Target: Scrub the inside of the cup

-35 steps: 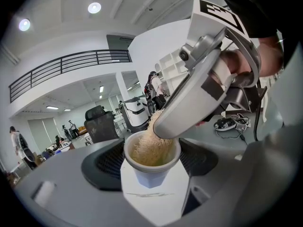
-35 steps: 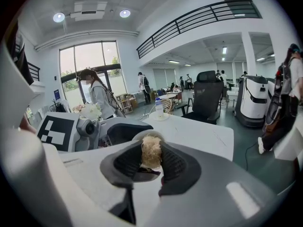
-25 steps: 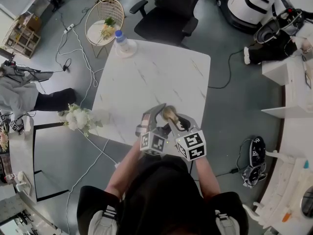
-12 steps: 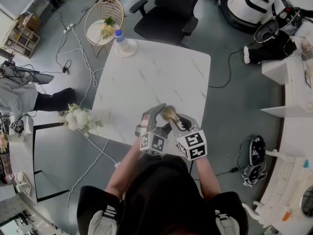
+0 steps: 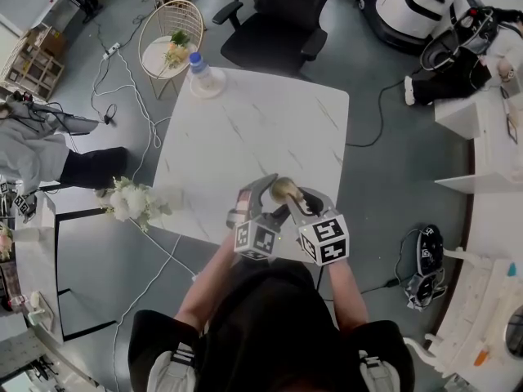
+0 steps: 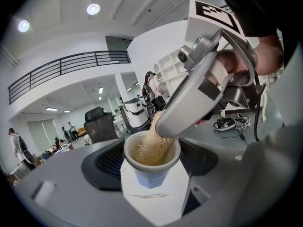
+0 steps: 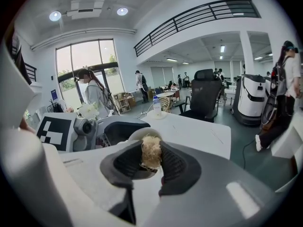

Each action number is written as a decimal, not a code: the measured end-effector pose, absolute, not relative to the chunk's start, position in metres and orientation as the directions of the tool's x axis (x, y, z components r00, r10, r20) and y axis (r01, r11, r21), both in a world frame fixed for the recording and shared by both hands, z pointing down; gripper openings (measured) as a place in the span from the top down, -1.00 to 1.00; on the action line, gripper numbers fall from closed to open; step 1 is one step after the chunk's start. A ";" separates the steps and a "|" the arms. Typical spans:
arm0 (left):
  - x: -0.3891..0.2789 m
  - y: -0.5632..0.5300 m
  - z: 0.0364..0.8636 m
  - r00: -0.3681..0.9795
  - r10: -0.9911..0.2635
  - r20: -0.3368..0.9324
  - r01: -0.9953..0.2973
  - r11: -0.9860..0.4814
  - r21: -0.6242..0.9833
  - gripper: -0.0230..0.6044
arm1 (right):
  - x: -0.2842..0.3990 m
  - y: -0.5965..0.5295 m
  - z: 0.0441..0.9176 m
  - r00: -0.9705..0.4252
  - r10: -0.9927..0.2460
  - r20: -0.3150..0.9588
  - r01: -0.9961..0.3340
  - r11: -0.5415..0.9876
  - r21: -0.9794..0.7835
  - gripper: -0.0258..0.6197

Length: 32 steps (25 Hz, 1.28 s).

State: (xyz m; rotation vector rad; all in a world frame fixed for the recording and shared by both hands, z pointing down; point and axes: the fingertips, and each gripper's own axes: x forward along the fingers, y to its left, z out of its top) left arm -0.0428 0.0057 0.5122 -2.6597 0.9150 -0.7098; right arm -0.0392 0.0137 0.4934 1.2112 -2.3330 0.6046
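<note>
A small white cup [image 6: 150, 174] sits between the black pads of my left gripper [image 6: 152, 164], which is shut on its sides. My right gripper [image 7: 151, 162] is shut on a tan fibre scrubber [image 7: 151, 152]. The scrubber [image 6: 150, 148] is pushed down into the cup's mouth, and the right gripper's jaw leans over the rim from the upper right. In the head view both grippers, left [image 5: 260, 196] and right [image 5: 299, 201], meet over the near edge of the white marble table [image 5: 253, 129], with the cup and scrubber [image 5: 282, 189] between them. The cup's bottom is hidden.
A plastic water bottle [image 5: 200, 70] stands at the table's far left corner. A black office chair [image 5: 274, 19] is behind the table. White flowers [image 5: 127, 198] lie left of the table's near edge. Cables run across the floor on the left.
</note>
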 end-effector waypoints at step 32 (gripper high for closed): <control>-0.047 0.002 0.506 0.696 -0.631 0.344 -0.507 -0.770 -0.387 -0.26 | -0.057 0.021 0.493 -0.542 -0.626 0.561 -0.816 0.552 -0.173 0.59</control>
